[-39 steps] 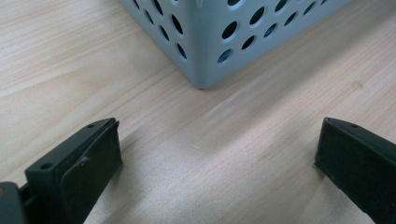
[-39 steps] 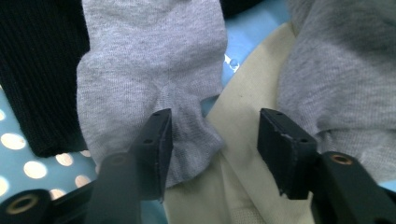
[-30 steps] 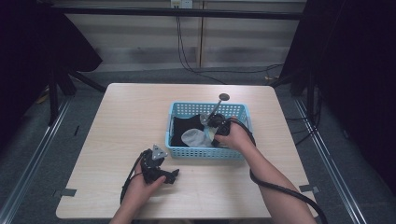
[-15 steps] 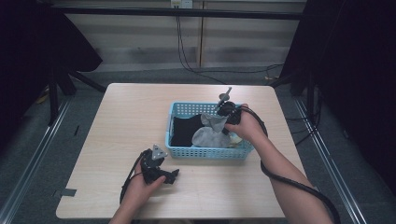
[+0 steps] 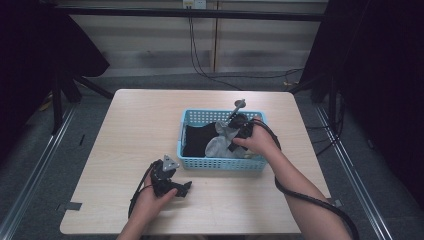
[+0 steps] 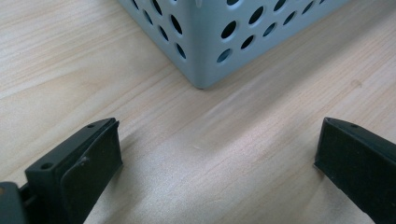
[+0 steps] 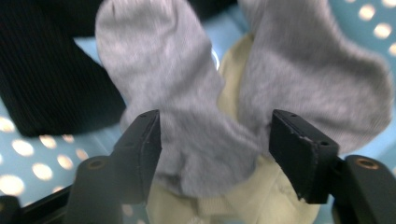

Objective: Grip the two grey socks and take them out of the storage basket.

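My right jaws have just been opening, and now they stand apart over the basket [image 5: 189,131], with the grey sock [image 7: 187,102] lying between them but with no pad pressing on it. In the right gripper view the sock is draped in two lobes: one lobe runs up and to the left from between the jaws, the other goes up and to the right, and the fold where they meet is directly in front of my right gripper [image 7: 215,154], a little closer to the left jaw than to the right one. So the long axis of each lobe goes away from me, roughly along the direction of the jaws and not across it. I judge that a new grip must come at the fold, where the cloth is thickest. Under the sock lies a pale yellow cloth [image 7: 243,200], and to the left a black cloth [image 7: 51,84], so closing too low could catch the yellow cloth as well. In the high view the right gripper [image 5: 235,131] is inside the basket, just at the sock [image 5: 220,145]. My left gripper [image 5: 184,189] rests on the table [image 5: 125,125] with its jaws wide open and nothing between them, pointing toward a corner of the basket [image 6: 243,37], well apart from the sock. The right hand is clearly nearer, so the coming move belongs to it.
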{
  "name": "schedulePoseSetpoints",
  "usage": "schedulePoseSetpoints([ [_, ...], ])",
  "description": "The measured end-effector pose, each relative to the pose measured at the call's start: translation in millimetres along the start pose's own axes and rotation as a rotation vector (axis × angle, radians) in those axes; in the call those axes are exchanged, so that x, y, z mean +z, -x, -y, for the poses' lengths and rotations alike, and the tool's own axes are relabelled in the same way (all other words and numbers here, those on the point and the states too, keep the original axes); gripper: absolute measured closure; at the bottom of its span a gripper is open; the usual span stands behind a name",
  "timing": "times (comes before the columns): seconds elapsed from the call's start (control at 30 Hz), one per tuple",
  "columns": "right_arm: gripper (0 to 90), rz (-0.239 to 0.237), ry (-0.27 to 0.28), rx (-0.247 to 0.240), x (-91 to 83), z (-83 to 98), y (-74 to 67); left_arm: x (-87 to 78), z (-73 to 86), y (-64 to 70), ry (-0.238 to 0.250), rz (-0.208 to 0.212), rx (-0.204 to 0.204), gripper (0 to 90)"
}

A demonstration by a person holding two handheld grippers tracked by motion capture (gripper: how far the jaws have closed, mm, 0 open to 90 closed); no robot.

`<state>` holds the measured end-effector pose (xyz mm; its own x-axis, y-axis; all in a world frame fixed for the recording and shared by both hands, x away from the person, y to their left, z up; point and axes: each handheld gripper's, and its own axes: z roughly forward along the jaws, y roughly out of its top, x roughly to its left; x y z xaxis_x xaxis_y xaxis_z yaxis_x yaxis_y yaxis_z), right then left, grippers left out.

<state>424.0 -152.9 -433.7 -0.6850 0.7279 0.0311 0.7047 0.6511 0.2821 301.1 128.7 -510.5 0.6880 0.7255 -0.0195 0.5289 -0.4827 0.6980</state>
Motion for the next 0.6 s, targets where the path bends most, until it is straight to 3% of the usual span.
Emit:
schedulePoseSetpoints([
  [0.17, 31.6, -0.011, -0.013, -0.037, 0.2, -8.9, -6.4, -0.2, 0.1, -0.3, 0.0, 0.002, 0.003, 0.0],
  [0.33, 35.8, -0.027, -0.049, -0.066, 15.2, -14.7, -16.4, -0.4, 0.0, -0.9, -0.002, 0.001, 0.012, 0.0],
  [0.43, 49.3, -0.004, -0.086, -0.101, 23.9, -18.1, -20.9, -0.2, 0.1, -0.6, -0.002, 0.005, 0.007, 0.0],
  [0.47, 61.3, -0.008, -0.088, -0.09, 24.5, -19.3, -21.0, -0.4, 0.0, -1.0, -0.003, 0.002, 0.014, 0.0],
  [0.53, 73.8, -0.036, -0.084, -0.042, 23.9, -20.6, -20.5, -0.2, 0.3, -1.0, 0.0, 0.004, 0.011, 0.0],
  [0.6, 77.9, -0.05, -0.114, -0.054, 21.8, -22.7, -22.6, -0.1, 0.5, -1.0, 0.005, 0.004, 0.01, 0.0],
])
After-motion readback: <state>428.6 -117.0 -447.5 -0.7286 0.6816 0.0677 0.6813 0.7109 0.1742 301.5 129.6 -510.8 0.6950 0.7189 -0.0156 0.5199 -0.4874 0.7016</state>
